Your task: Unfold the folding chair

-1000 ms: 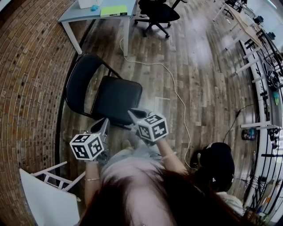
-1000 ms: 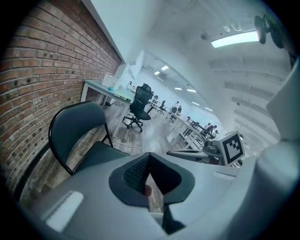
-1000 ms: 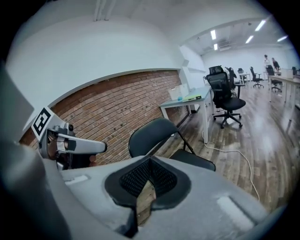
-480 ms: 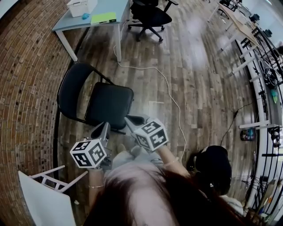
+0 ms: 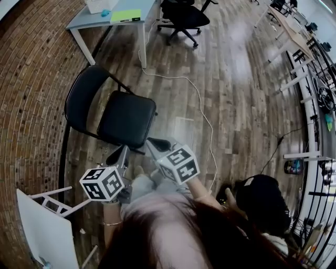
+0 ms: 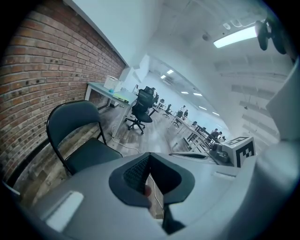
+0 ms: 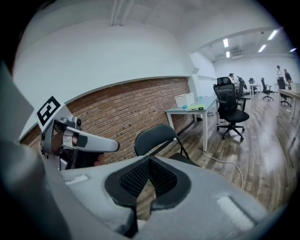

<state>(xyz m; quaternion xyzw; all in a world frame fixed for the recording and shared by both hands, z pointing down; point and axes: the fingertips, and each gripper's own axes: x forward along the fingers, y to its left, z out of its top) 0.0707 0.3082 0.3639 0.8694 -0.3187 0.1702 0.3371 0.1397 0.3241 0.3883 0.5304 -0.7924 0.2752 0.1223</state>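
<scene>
Brick wall (image 5: 31, 105) fills the left of the head view, with wooden floor (image 5: 236, 105) to its right. At centre left, the folding chair (image 5: 126, 118) stands opened, seat flat. In the lower centre, near its front edge, the left gripper (image 5: 119, 154) and right gripper (image 5: 154, 143) are both clenched, with nothing between the 2 pairs of jaws.

red-brown brick wall (image 5: 31, 105) along the left, white wall (image 7: 117, 51) above it, wood plank floor (image 5: 241, 110), pale grey table (image 5: 86, 20) against the brick, black office chair (image 5: 184, 14) just beside it, white cable (image 5: 178, 78) trailing across the floor, rows of desks (image 5: 294, 79) at right, ceiling strip lights (image 6: 234, 36) lit
</scene>
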